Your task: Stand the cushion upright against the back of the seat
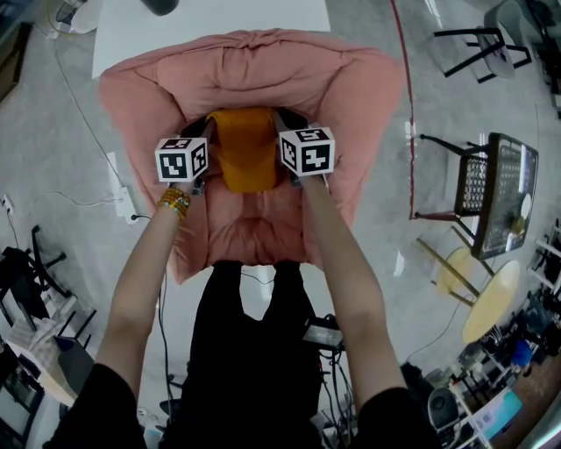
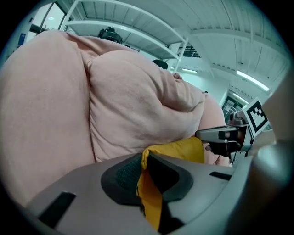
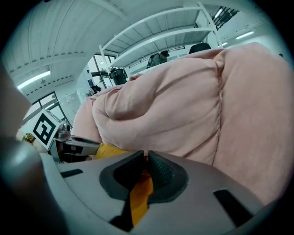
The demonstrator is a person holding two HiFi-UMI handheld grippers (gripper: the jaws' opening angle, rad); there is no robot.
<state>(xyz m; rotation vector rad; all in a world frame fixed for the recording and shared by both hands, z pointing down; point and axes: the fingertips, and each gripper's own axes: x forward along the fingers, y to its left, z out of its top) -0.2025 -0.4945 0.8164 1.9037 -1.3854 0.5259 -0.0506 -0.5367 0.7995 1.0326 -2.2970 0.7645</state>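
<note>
An orange-yellow cushion [image 1: 244, 147] hangs between my two grippers over the pink padded seat [image 1: 254, 224], just in front of its puffy back [image 1: 250, 61]. My left gripper [image 1: 203, 147] is shut on the cushion's left edge; the yellow fabric [image 2: 149, 195] is pinched between its dark pads. My right gripper [image 1: 287, 145] is shut on the right edge, with a fold of the cushion [image 3: 139, 195] squeezed between its pads. Each gripper view shows the pink back [image 2: 133, 101] [image 3: 174, 110] close ahead and the other gripper off to the side.
The pink seat's thick side arms [image 1: 131, 96] [image 1: 372, 105] flank the cushion. A white table [image 1: 210, 17] stands behind the seat. A black wire side table [image 1: 495, 188] and round wooden stools [image 1: 486, 298] stand at the right. Cables and a power strip [image 1: 123, 197] lie on the floor at the left.
</note>
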